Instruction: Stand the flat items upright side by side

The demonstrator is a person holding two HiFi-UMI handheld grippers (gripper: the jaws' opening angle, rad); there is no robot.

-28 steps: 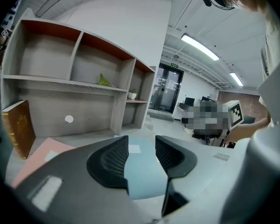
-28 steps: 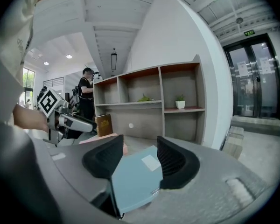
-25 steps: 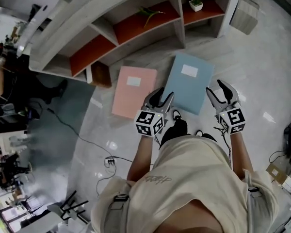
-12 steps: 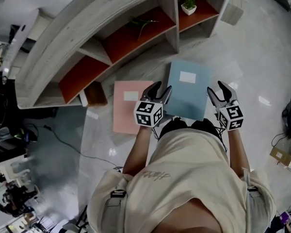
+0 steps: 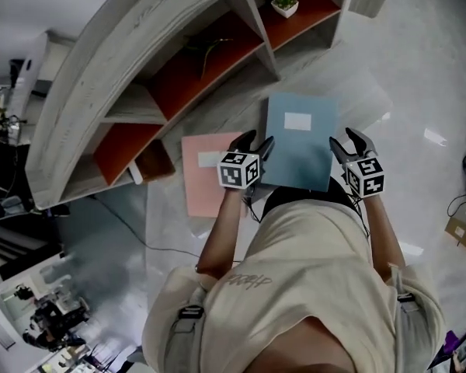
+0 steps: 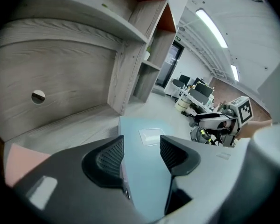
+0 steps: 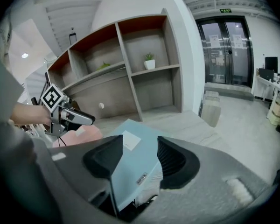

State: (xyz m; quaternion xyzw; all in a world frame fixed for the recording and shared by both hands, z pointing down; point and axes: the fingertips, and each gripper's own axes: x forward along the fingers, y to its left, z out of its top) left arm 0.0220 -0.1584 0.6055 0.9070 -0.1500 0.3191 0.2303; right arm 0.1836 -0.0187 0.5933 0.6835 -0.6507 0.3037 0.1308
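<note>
Floor [image 5: 419,84] ahead holds the blue folder [image 5: 299,142] flat. My left gripper [image 5: 256,140], jaws just opening, and right gripper [image 5: 346,138], jaws apart, straddle its near corners unclamped, presumably to stand it.

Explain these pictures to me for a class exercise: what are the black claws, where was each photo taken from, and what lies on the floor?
There is no robot here. A person holds a two-jaw tool in each hand: the left gripper and the right gripper. The head view comes from a camera on the person's head, looking steeply down. The other two views come from cameras riding on each gripper, looking along its jaws. On the floor, in front of a shelf unit, a blue folder and a pink folder lie flat. Nothing is held. Both grippers' jaws stand apart on either side of the blue folder's near end, with its edge showing between them. The left gripper's jaws have just been opening.
</note>
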